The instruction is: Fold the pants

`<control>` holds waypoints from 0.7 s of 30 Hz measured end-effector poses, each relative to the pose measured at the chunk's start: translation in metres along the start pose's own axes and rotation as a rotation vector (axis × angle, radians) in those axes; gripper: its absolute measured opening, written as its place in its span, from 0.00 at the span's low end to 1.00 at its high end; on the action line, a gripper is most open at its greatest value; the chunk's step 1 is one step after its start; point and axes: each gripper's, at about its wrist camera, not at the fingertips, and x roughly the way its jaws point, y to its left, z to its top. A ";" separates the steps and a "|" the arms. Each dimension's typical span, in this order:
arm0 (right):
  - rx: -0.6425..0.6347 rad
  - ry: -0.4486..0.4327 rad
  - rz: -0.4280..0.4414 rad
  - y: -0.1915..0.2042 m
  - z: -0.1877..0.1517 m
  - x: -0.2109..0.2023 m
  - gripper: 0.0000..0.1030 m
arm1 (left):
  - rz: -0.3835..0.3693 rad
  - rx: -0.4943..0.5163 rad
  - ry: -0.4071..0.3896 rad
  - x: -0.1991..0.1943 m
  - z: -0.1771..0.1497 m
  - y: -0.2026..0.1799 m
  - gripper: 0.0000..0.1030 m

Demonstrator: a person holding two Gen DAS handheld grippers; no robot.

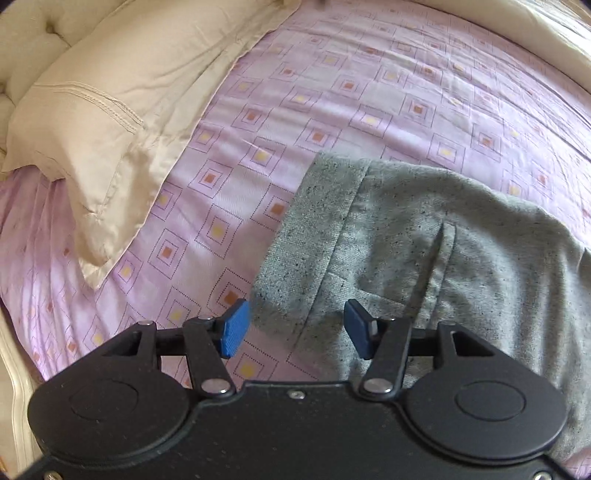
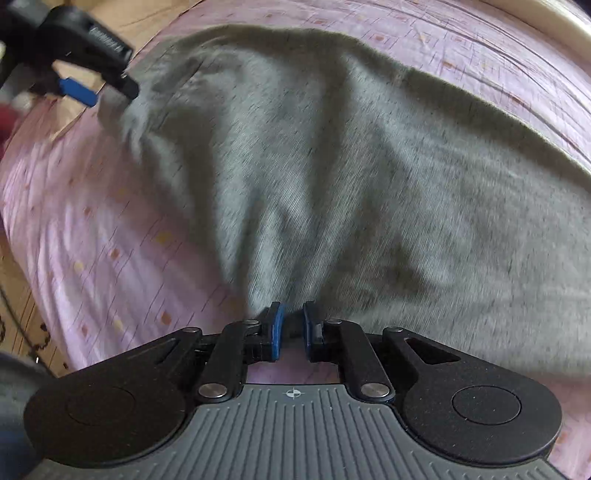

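Grey speckled pants (image 1: 424, 236) lie on a bed with a pink patterned sheet (image 1: 332, 92). My left gripper (image 1: 295, 328) is open, its blue pads wide apart on either side of the pants' near edge; nothing is held. In the right wrist view the pants (image 2: 351, 177) spread across the bed, blurred by motion. My right gripper (image 2: 291, 332) is nearly closed on a pinched edge of the grey cloth. The left gripper also shows in the right wrist view (image 2: 92, 92), at the pants' far left corner.
A cream pillow (image 1: 103, 110) lies at the left on the sheet, with a tufted cream headboard (image 1: 29, 37) behind it. A cream bed frame edge (image 2: 546, 22) curves at the far right. Wooden floor (image 2: 22, 317) shows beyond the bed's left side.
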 end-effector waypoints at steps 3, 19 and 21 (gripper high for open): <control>0.057 -0.043 0.026 -0.002 -0.013 -0.021 0.11 | -0.017 0.064 -0.049 -0.018 -0.010 -0.020 0.59; 0.434 -0.268 -0.286 -0.214 -0.057 -0.087 0.12 | -0.068 0.330 0.045 -0.005 -0.095 -0.207 0.62; 0.439 -0.258 -0.315 -0.246 -0.074 -0.090 0.12 | -0.001 0.290 0.027 -0.004 -0.096 -0.212 0.76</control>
